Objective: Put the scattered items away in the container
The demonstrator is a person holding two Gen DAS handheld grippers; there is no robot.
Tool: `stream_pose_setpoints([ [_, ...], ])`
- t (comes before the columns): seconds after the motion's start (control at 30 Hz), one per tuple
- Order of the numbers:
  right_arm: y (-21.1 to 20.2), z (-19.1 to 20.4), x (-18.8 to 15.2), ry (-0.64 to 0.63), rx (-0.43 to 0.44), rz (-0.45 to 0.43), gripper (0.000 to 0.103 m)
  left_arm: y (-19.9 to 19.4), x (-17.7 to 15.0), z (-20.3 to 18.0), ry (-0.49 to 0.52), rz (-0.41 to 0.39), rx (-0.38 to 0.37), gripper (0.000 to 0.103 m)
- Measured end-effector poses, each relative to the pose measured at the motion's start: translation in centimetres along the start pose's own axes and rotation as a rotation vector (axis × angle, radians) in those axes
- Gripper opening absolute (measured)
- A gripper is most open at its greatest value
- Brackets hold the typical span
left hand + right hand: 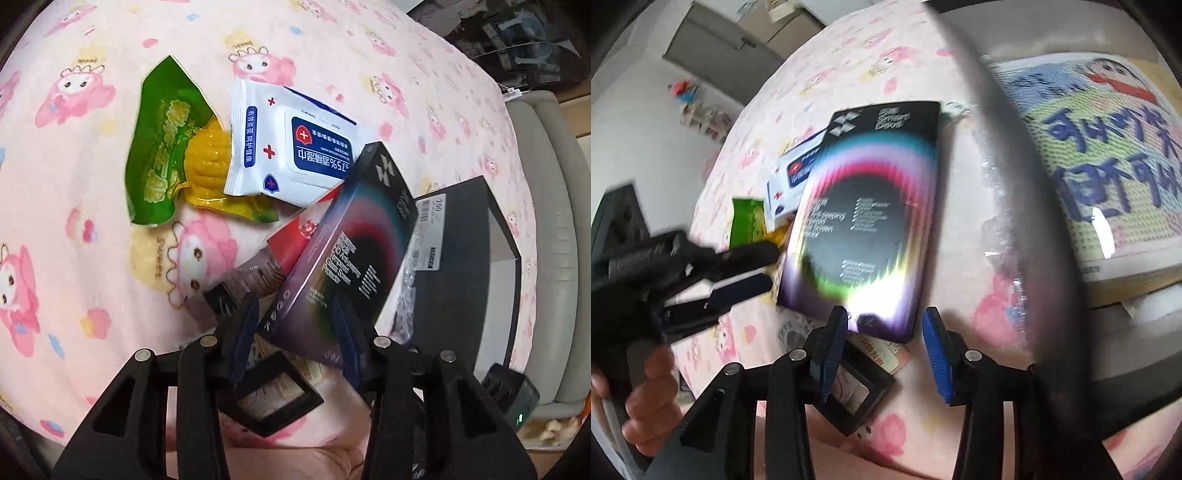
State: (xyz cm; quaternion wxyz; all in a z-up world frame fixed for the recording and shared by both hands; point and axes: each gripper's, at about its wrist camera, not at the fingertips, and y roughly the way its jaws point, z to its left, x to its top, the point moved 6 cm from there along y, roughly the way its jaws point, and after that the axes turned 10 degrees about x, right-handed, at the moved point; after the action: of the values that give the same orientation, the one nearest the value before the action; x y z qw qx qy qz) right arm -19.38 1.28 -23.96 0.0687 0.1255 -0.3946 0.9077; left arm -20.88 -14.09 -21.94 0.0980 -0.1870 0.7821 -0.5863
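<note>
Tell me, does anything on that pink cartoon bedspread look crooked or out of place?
Yes. The dark iridescent flat box sits askew, propped slantwise over a red packet rather than lying flat. Further off, the white wet-wipes pack overlaps the green and yellow corn packet. Nothing looks spilled or torn.

Both grippers share black angular frames with silver round screws, and their fingers point(938, 354) carry ribbed blue pads.
</note>
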Motion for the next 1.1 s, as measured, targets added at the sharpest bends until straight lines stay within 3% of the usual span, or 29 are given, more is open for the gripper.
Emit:
stream_pose_setpoints([
  [0.17,0.2,0.5,-0.1,-0.012,-0.016,0.008,0.04,0.9,-0.7,-0.7,0.066,0.034,0.067,0.043],
  [0.43,0.0,0.6,-0.4,-0.034,-0.055,0.027,0.04,-0.2,-2.6,-1.3,0.145,0.023,0.093,0.043],
  [0.53,-0.6,0.6,-0.6,-0.031,-0.062,0.025,0.041,-0.7,-3.6,-1.5,0.172,0.038,0.071,0.043],
  [0.63,-1.1,0.4,-0.6,-0.021,-0.057,0.032,0.04,-1.4,-3.9,-1.7,0.162,0.004,0.041,0.041],
  [0.77,-0.9,0.9,-0.2,-0.039,-0.054,0.019,0.04,-2.0,-2.8,-1.8,0.154,-0.074,0.059,0.034],
  [1.1,0.6,0.9,-0.3,-0.048,-0.008,0.028,0.038,0.2,-2.5,-1.1,0.135,0.003,0.062,0.032],
])
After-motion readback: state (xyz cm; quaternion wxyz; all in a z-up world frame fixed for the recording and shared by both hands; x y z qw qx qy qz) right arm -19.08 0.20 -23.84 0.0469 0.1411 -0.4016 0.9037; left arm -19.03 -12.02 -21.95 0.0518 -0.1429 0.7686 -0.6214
